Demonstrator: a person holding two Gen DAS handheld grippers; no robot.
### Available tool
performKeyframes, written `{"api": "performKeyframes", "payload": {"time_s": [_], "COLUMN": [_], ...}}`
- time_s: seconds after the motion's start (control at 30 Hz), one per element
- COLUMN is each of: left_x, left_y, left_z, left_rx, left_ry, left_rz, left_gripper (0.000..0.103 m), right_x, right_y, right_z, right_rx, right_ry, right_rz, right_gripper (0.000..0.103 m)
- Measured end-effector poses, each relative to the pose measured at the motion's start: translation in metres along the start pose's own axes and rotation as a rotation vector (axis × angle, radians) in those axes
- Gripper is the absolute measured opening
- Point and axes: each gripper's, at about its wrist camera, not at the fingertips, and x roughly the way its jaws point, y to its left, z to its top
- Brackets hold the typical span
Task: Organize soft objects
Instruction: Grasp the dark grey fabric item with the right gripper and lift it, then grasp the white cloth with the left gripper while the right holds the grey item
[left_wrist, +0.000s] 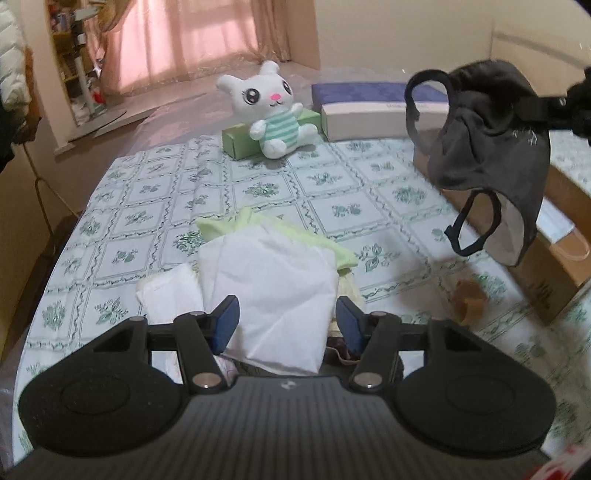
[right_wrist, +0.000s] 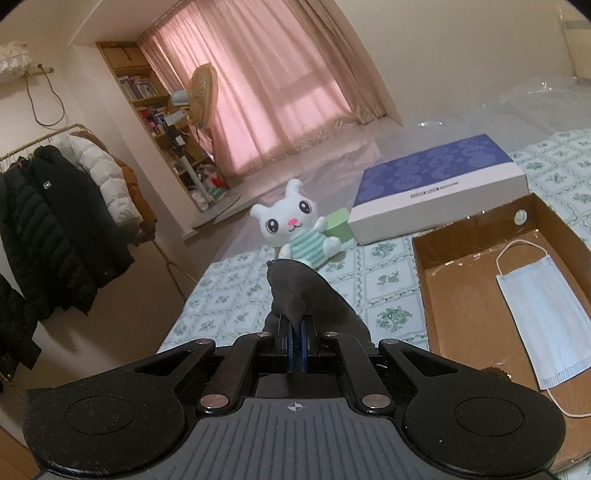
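My right gripper (right_wrist: 296, 341) is shut on a dark grey cloth face mask (right_wrist: 303, 291). In the left wrist view the mask (left_wrist: 491, 147) hangs in the air above the bed, ear loops dangling, over the near edge of a cardboard box (left_wrist: 561, 273). The box (right_wrist: 461, 295) holds a blue surgical mask (right_wrist: 543, 314). My left gripper (left_wrist: 288, 317) is open, its blue pads either side of a white folded cloth (left_wrist: 273, 280) that lies on a pile with pale green cloth (left_wrist: 221, 225). A white plush bunny (left_wrist: 273, 110) sits at the far end of the bed.
A green box (left_wrist: 240, 142) and a purple-and-white flat box (right_wrist: 436, 188) lie behind the bunny. A small brown object (left_wrist: 469, 299) lies on the sheet by the cardboard box. Coats (right_wrist: 55, 206) hang on a rack left of the bed.
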Motion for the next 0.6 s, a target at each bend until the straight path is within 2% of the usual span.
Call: {"api": "performKeyframes", "payload": {"time_s": [0.13, 0.27, 0.3, 0.37, 0.43, 0.5, 0.6], "left_x": [0.01, 0.027, 0.03, 0.035, 0.034, 0.026, 0.006], "left_y": [-0.012, -0.021, -0.022, -0.022, -0.019, -0.016, -0.007], "left_z": [-0.002, -0.005, -0.007, -0.009, -0.009, -0.007, -0.001], "left_rx": [0.071, 0.127, 0.139, 0.148, 0.133, 0.116, 0.067], "left_ry": [0.013, 0.052, 0.059, 0.072, 0.07, 0.045, -0.014], "left_rz": [-0.001, 0.063, 0.076, 0.099, 0.087, 0.079, 0.059], "left_gripper": [0.061, 0.06, 0.057, 0.041, 0.019, 0.01, 0.008], "right_x": [0.008, 0.013, 0.014, 0.015, 0.015, 0.013, 0.01], "right_y": [-0.007, -0.011, -0.012, -0.013, -0.014, -0.015, -0.015], "right_z": [-0.003, -0.006, -0.007, -0.009, -0.009, -0.01, -0.009], "right_rx": [0.007, 0.012, 0.013, 0.015, 0.016, 0.015, 0.013], "right_ry": [0.023, 0.04, 0.043, 0.049, 0.055, 0.056, 0.05], "right_rz": [-0.013, -0.019, -0.018, -0.019, -0.02, -0.021, -0.018], "right_gripper": [0.004, 0.004, 0.004, 0.004, 0.004, 0.004, 0.004]}}
